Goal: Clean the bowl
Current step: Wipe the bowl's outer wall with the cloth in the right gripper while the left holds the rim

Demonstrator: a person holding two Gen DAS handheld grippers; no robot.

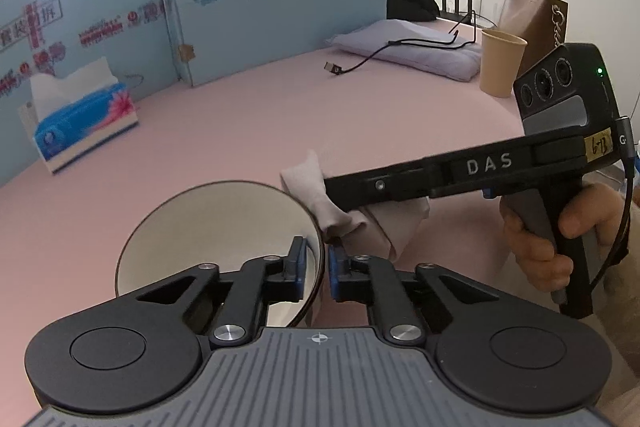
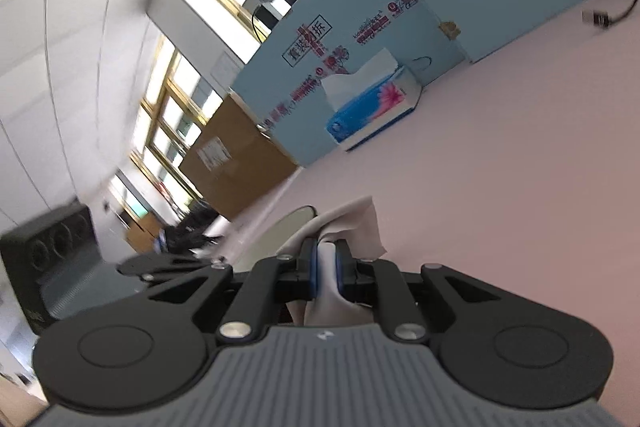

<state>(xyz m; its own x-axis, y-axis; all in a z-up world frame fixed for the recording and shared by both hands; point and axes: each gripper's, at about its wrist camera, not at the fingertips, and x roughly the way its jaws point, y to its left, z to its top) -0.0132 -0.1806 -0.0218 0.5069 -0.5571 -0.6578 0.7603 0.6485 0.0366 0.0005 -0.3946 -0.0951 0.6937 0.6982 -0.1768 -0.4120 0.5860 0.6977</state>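
A cream bowl (image 1: 220, 227) with a dark rim sits on the pink table (image 1: 240, 131), tipped a little toward me. My left gripper (image 1: 318, 251) is shut on the bowl's right rim, one pad inside and one outside. My right gripper (image 1: 332, 187), held by a hand (image 1: 536, 247), reaches in from the right just above that rim. It is shut on a beige cloth (image 1: 384, 223). In the right wrist view the cloth (image 2: 360, 223) is pinched between the pads of the right gripper (image 2: 326, 263), with the bowl (image 2: 288, 227) just beyond.
A blue tissue box (image 1: 84, 115) stands at the left by a light blue foam partition (image 1: 276, 7). A paper cup (image 1: 502, 63), a brown bag (image 1: 536, 15) and a folded lilac cloth (image 1: 408, 47) with a black cable lie at the back right.
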